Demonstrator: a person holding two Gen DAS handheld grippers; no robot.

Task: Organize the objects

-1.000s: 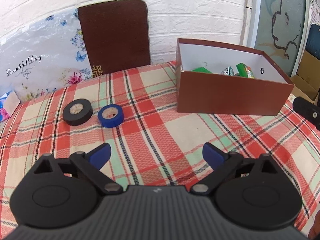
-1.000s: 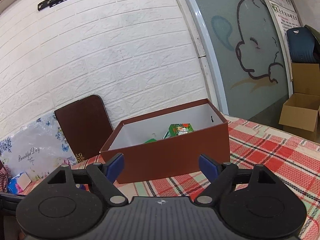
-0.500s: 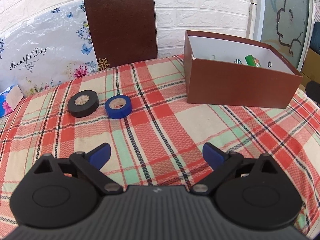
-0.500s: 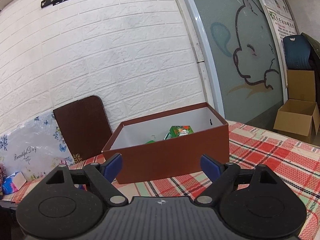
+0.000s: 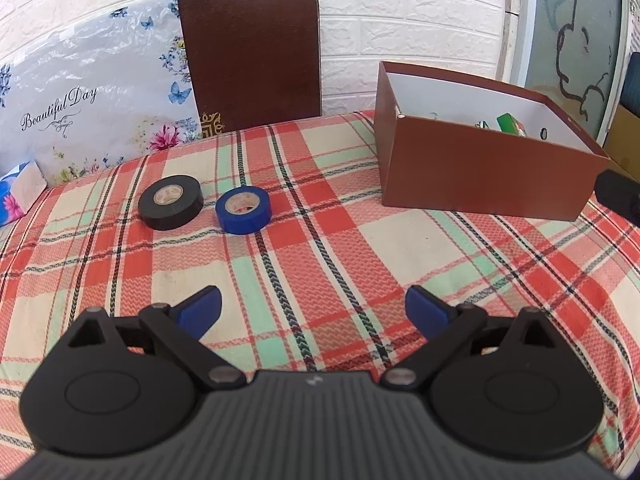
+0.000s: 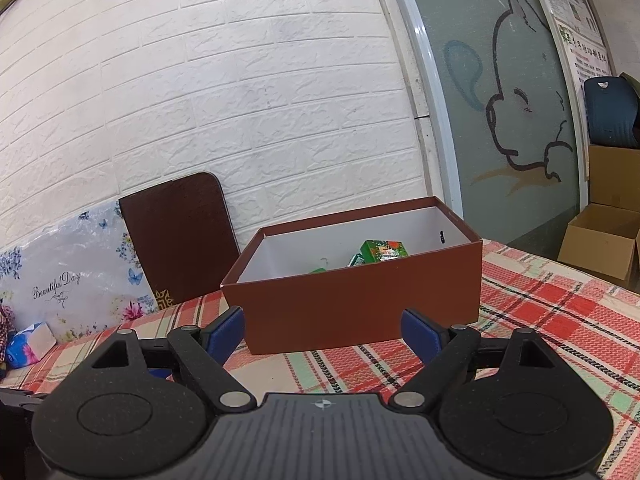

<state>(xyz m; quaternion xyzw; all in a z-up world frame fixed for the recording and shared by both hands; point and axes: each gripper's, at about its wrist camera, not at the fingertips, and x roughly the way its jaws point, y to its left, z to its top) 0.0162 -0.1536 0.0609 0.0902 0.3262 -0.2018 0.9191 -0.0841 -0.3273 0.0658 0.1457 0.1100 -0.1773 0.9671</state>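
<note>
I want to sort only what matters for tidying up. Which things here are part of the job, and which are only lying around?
Part of the job:
- black tape roll, on the cloth
- blue tape roll, beside it
- brown box, open, with green packets inside

Only lying around:
- brown board against the wall
- floral panel
- tissue pack
- cardboard boxes on the floor

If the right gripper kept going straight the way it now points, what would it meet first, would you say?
Most likely the near wall of the brown box: it fills the gap ahead of the open, empty right gripper. Depth is hard to judge, so the checked tablecloth just before it could come first.
</note>
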